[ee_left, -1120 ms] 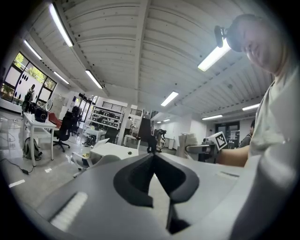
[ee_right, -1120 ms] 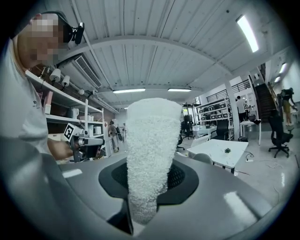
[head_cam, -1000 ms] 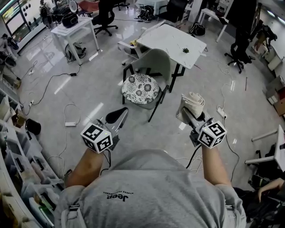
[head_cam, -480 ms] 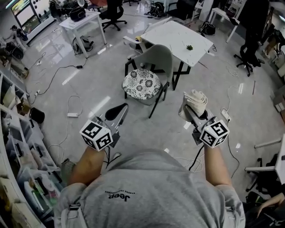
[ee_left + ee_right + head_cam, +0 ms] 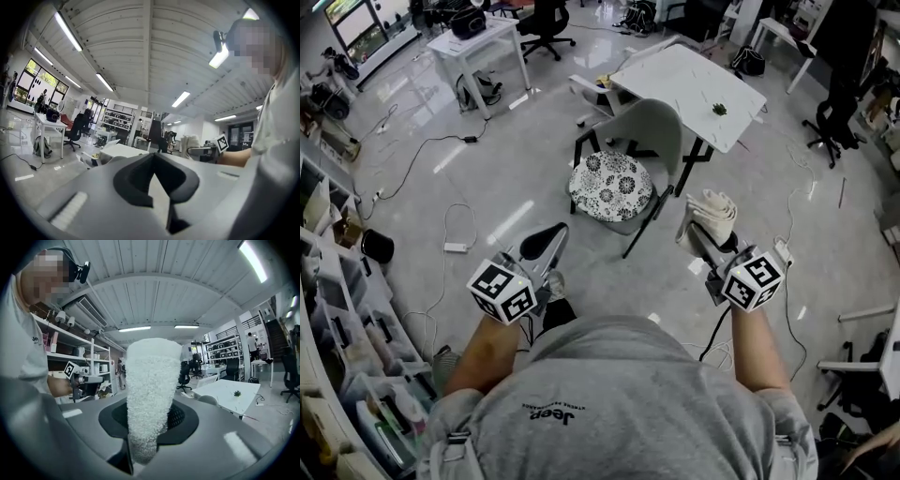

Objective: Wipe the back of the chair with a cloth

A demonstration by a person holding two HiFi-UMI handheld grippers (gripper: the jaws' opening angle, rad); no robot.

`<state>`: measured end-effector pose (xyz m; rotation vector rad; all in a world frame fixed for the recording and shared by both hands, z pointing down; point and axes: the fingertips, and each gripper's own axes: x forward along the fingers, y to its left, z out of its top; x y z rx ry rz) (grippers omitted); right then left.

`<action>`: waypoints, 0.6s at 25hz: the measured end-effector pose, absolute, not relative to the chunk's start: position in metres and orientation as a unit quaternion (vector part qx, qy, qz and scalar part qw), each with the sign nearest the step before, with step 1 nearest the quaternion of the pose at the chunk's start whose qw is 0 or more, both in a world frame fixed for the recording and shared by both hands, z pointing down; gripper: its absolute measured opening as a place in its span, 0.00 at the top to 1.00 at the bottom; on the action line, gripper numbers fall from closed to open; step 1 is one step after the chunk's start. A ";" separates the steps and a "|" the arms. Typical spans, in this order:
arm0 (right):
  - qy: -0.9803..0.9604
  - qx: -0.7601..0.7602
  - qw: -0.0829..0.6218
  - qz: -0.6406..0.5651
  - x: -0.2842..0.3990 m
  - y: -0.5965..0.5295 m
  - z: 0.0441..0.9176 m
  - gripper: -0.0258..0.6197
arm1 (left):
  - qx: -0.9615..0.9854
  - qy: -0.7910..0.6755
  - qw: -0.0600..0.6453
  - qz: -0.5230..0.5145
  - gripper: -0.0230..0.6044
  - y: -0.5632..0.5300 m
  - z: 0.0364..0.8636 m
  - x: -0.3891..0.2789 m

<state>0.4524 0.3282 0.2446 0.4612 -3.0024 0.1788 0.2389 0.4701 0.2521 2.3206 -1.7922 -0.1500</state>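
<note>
**Cloth's in your right gripper, chair's out front and nothing's touching it**

Containers first: the shelves (image 5: 333,309) down your left side hold open bins stuffed with small bits, too tiny to tell what they are. Nothing else here really holds anything.

Your right gripper (image 5: 698,236) has its 2 jaws clamped on the cloth (image 5: 711,212). It's a cream, nubbly, towel-like thing, bunched into a fat roll that sticks up past the jaw tips. Your left gripper (image 5: 546,242) has its jaws together with nothing between them, just the black pads meeting in a rounded nose.

The chair (image 5: 652,141) stands in front of you, well apart from both grippers. It has a smooth pale grey shell back, thin black legs and a round seat cushion (image 5: 609,186) in a black-and-white flower print. Its back is turned toward the white table (image 5: 689,80) just behind it, which has a small green plant (image 5: 719,109) on it.

Only the head view gives you the whole chair plus the cables (image 5: 441,225) snaking over the glossy grey floor. The right gripper view barely catches the chair, but it shows the table and plant side-on, plus wall shelving behind your left gripper. The left gripper view looks across at your right gripper with the cloth poking up, and it's the one that shows the closed pads up close.
</note>
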 end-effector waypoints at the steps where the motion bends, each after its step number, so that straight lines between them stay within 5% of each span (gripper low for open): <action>1: -0.985 0.155 0.051 0.055 0.436 0.320 0.245 0.81 | 0.789 -0.603 0.102 -0.054 0.87 0.459 0.255 0.220; 15: -0.967 0.241 0.050 0.063 0.172 0.182 0.222 0.81 | 0.842 -0.531 0.093 -0.028 0.87 0.298 0.245 -0.055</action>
